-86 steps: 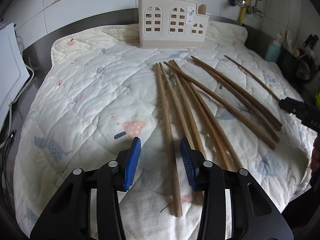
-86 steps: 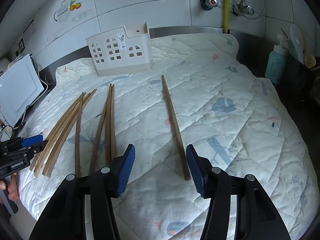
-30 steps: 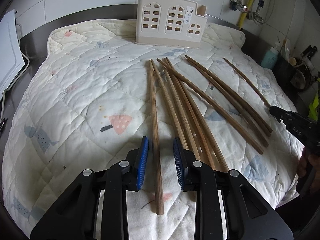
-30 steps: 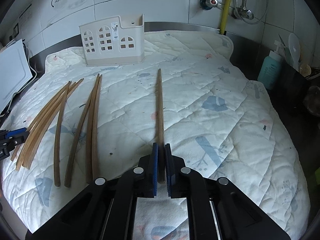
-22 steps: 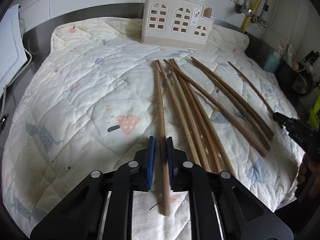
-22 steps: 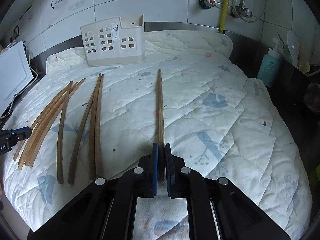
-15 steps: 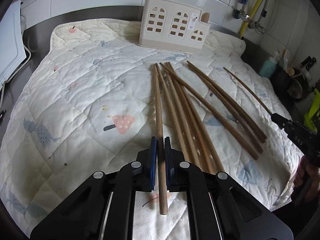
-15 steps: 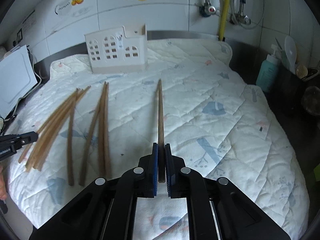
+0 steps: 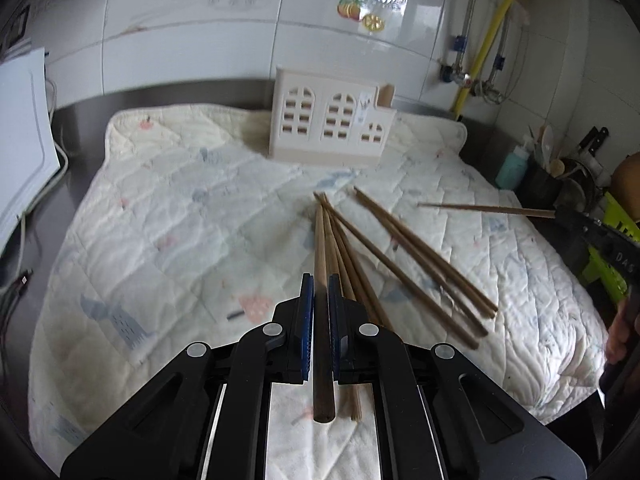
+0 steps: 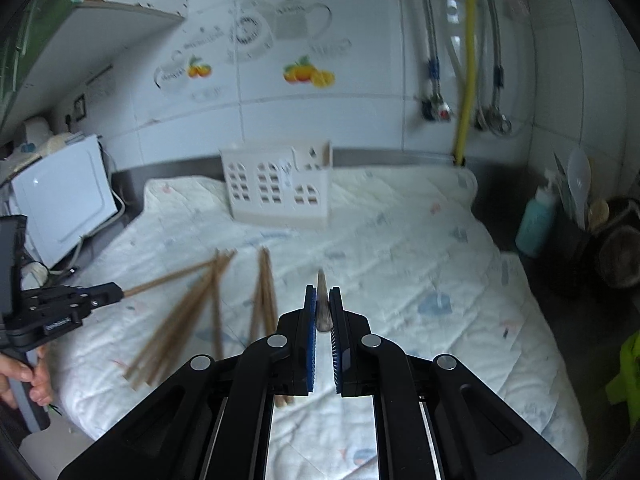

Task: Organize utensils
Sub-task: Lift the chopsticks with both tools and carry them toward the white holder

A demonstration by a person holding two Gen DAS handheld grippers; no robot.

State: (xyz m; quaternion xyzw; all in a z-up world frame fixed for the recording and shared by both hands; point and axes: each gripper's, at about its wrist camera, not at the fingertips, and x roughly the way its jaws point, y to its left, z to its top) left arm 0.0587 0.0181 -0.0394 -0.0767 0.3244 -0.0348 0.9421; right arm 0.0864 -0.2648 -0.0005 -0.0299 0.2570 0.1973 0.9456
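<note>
Tiled kitchen counter, quilted mat (image 9: 168, 216), cream utensil holder (image 9: 332, 128) at the back wall. Left gripper (image 9: 319, 312) and right gripper (image 10: 323, 308) each clamp one chopstick (image 9: 320, 264), lifted; the other chopsticks (image 9: 416, 256) lie on the mat. Advice: tip each stick upright over a holder compartment before releasing, one at a time, so the tips don't cross.

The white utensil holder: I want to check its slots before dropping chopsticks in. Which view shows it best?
The left wrist view: the utensil holder is sharp there, window cutouts distinct. In the right wrist view it is motion-blurred. Neither view looks down into its slots.
</note>
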